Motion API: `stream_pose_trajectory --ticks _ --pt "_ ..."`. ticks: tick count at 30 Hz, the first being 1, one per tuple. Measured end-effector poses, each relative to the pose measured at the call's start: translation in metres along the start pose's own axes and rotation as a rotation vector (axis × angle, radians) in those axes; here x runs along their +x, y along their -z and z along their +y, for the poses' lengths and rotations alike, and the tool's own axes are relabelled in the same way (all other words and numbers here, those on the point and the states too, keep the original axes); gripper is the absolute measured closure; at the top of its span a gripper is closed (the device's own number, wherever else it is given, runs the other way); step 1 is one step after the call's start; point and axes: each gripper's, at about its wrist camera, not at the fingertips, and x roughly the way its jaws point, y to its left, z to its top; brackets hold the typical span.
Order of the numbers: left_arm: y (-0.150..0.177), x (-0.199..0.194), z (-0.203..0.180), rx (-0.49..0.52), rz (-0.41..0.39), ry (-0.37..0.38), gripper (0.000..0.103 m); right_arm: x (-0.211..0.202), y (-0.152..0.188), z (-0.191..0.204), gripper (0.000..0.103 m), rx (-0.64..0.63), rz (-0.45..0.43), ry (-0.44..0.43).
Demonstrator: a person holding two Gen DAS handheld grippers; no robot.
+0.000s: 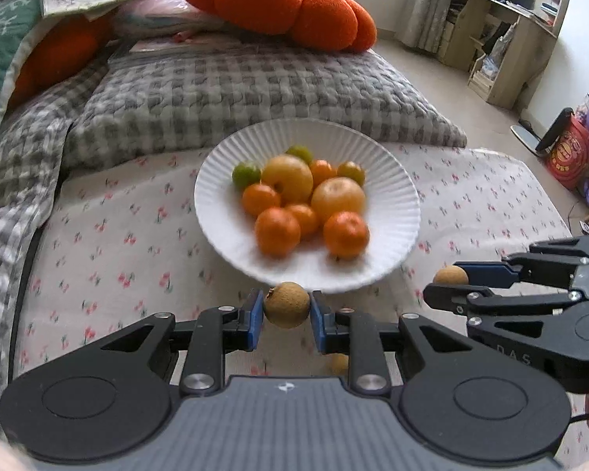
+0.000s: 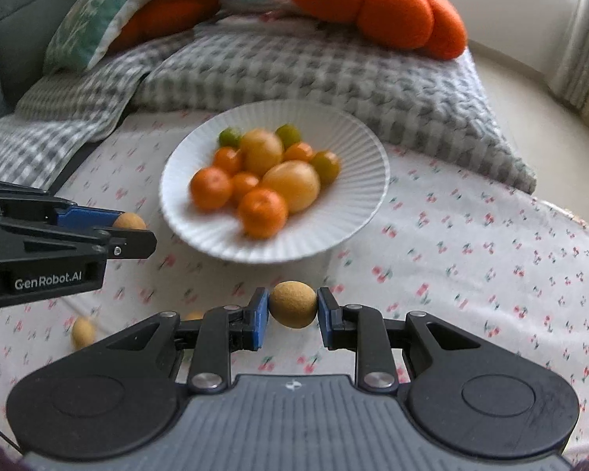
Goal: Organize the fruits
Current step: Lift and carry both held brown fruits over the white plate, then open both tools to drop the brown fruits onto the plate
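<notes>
Longans are held one in each hand-held gripper: the left hand-held gripper (image 1: 286,316) is closed on a round longan (image 1: 287,305), the right hand-held gripper (image 2: 290,316) on an oval longan (image 2: 293,303) whose long axis lies across, from pad to pad. The white plate (image 1: 388,180) of mandarins (image 1: 277,231) and limes is just ahead. Only the narrow ends touch the pads, so this oval fruit could slip out. More longans (image 2: 83,331) lie behind on the bed sheet (image 2: 491,274).
</notes>
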Motion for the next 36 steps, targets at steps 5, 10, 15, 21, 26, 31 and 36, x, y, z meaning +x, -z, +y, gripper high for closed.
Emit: stream_pose_trajectory --ticks 5,10,15,21,26,31,36 --pt "-0.025 0.014 0.018 -0.054 -0.043 -0.043 0.085 0.01 -0.006 -0.013 0.079 0.027 -0.043 0.015" --pt "-0.049 0.031 0.04 -0.144 -0.064 -0.065 0.085 0.019 -0.024 -0.021 0.079 0.044 -0.079 0.018" --pt "-0.064 0.048 0.048 -0.208 -0.092 -0.028 0.085 0.035 -0.048 -0.034 0.079 0.109 -0.127 0.01" --pt "-0.056 0.075 0.055 -0.226 -0.059 -0.001 0.084 0.058 -0.051 -0.048 0.079 0.172 -0.141 -0.01" --pt "-0.056 0.076 0.061 -0.238 -0.065 0.043 0.084 0.06 -0.05 -0.047 0.079 0.183 -0.149 -0.031" --pt "-0.05 0.073 0.062 -0.224 -0.071 0.054 0.084 0.06 -0.052 -0.043 0.079 0.172 -0.15 -0.037" --pt "-0.049 0.072 0.064 -0.2 -0.075 0.069 0.084 0.059 -0.052 -0.041 0.079 0.168 -0.148 -0.045"
